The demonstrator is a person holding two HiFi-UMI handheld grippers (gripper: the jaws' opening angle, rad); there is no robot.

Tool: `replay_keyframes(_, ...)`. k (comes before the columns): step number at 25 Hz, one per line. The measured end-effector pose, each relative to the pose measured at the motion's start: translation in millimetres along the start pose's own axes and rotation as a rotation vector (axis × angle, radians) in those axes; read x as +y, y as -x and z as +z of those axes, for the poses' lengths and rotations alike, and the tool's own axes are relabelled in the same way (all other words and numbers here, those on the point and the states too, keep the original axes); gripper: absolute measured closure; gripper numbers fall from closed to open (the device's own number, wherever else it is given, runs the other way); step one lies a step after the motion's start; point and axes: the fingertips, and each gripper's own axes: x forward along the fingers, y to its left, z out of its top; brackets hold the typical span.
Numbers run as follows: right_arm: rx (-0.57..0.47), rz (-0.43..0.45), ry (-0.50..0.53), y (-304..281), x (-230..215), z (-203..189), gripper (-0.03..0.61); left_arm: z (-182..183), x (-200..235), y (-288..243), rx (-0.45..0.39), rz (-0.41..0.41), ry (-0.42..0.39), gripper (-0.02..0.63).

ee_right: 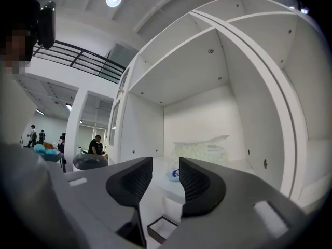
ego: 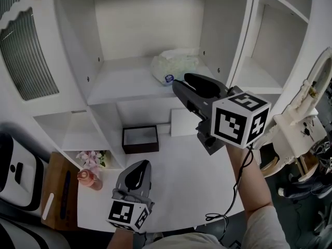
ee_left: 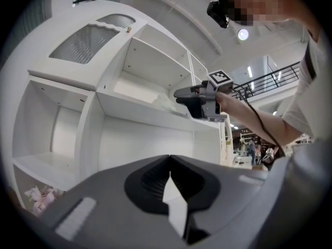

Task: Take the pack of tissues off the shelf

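Observation:
The pack of tissues, pale green and white in clear wrap, lies on the white shelf near its right wall. My right gripper is held at shelf height just in front of the pack, pointing at it. Its jaws are open with nothing between them. In the right gripper view the pack shows beyond the gap of the right gripper. My left gripper hovers low over the desk, shut and empty; its tips meet in the left gripper view, where the right gripper appears at the shelf.
Below the shelf a dark brown open box sits on the white desk. Pink flowers and a small pink bottle stand at the desk's left. A white upright divider bounds the compartment on the right.

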Motion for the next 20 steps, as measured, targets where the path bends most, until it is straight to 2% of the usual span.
replay_keyframes(11,0.062,-0.023,0.041,-34.6,7.3,-10.6,0.394,-0.8,21.4,6.9,0.006,0.010,0.003,0.612)
replay_keyframes(20,0.090,-0.095,0.059,-44.5,6.0,-16.6,0.394,2.4,37.2,3.0,0.009,-0.036,-0.015,0.612)
